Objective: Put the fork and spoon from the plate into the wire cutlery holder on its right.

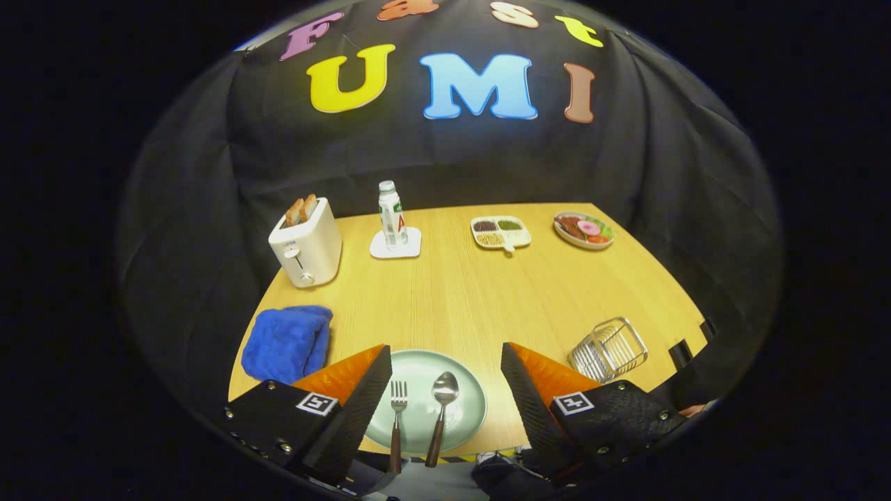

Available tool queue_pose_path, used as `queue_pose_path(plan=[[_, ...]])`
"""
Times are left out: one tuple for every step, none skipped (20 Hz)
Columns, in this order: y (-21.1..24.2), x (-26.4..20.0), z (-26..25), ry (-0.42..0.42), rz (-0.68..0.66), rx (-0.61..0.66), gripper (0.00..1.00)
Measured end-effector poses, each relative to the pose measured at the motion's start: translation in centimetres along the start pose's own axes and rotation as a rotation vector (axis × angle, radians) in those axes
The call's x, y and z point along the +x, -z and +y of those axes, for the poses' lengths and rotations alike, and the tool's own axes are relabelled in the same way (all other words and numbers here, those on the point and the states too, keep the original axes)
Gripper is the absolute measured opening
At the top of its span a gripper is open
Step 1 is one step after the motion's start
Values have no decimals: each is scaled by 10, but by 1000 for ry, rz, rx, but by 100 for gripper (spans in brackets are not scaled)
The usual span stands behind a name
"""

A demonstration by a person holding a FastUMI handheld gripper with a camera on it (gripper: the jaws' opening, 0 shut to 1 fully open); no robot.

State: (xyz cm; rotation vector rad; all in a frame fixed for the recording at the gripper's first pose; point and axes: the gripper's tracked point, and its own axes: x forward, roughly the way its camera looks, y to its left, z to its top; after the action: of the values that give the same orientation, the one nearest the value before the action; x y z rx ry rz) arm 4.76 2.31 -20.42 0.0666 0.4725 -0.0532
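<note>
Fork (397,410) and spoon (441,407) lie side by side on the pale green plate (465,410), the fork on the left and the spoon on the right, their heads pointing away and their brown handles reaching back over the plate's near rim. The plate sits at the near edge of the wooden table (480,299). The gripper (445,362) hangs above the plate with its fingers spread wide, one on each side of the plate, holding nothing; both utensils show in the gap between them. To the right of the plate, just beyond the right finger, stands the wire cutlery holder (609,349), tilted in this view and with no cutlery in it. To the left, beyond the left finger, lies a crumpled blue cloth (287,342). Farther back on the left stands a white toaster (306,243) with two slices of bread in its slots. Beside it a bottle (391,214) stands upright on a white coaster (395,245). Toward the far right are a divided dish (500,232) with three fillings and a plate of food (583,230), well apart from the cutlery.
</note>
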Motion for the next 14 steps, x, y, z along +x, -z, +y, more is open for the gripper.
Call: queue_pose_path(plan=[[12, 5, 0, 4, 32, 5, 97], [24, 10, 0, 8, 67, 6, 97], [36, 16, 3, 2, 102, 3, 97], [47, 21, 6, -4, 134, -4, 97], [57, 26, 7, -7, 159, -12, 97], [66, 31, 9, -12, 185, -18, 97], [75, 35, 12, -18, 207, -19, 97], [81, 39, 16, -23, 224, -16, 97], [89, 43, 18, -25, 247, -17, 97], [96, 46, 20, -23, 270, -19, 97], [103, 49, 21, -21, 290, -23, 97], [109, 52, 21, -18, 308, -27, 97], [116, 55, 23, -20, 328, -30, 97], [122, 57, 24, -25, 345, -28, 97]])
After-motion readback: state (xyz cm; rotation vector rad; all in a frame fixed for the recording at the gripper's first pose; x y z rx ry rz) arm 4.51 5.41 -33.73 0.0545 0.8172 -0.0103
